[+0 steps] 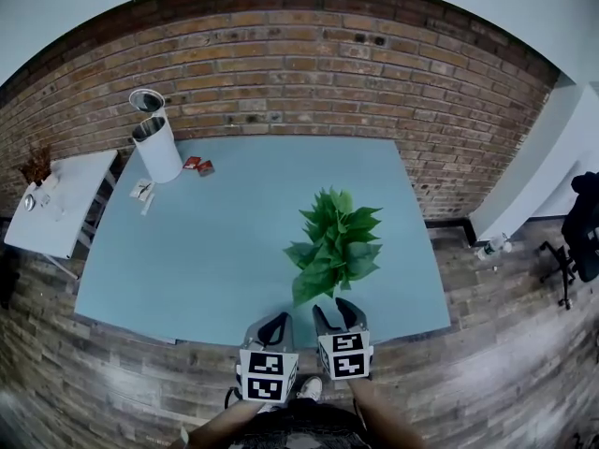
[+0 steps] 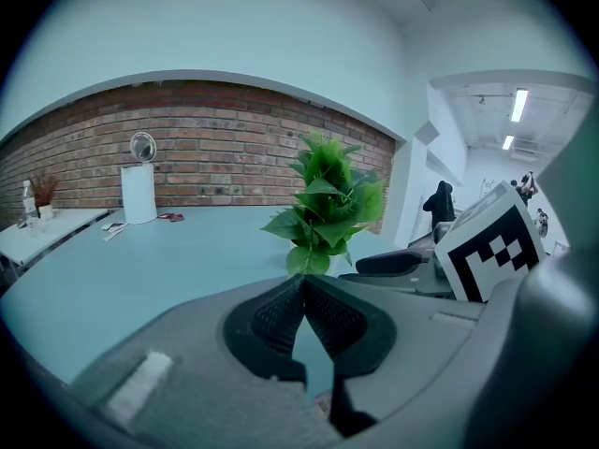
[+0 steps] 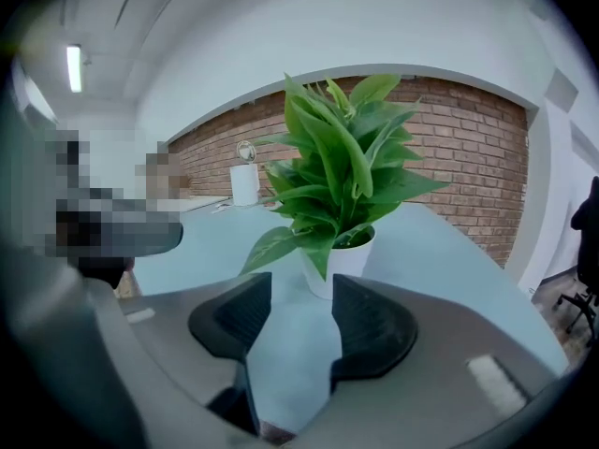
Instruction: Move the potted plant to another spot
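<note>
The potted plant (image 1: 334, 241) stands on the blue table (image 1: 215, 251), toward its front right. From above, its broad green leaves hide the pot. In the right gripper view the white pot (image 3: 348, 260) sits just beyond the jaws, which stand apart with only table showing between them. My right gripper (image 1: 337, 311) (image 3: 301, 286) is open, just short of the plant at the table's front edge. My left gripper (image 1: 274, 323) (image 2: 302, 284) hangs beside it, shut with its tips touching and nothing held. The plant (image 2: 326, 204) is ahead and slightly right of it.
A white cylindrical bin (image 1: 157, 148) with a round mirror-like thing (image 1: 146, 100) behind it stands at the table's far left. Small red items (image 1: 198, 166) and papers (image 1: 142, 192) lie nearby. A white side table (image 1: 56, 204) is at left, a brick wall (image 1: 299, 73) behind.
</note>
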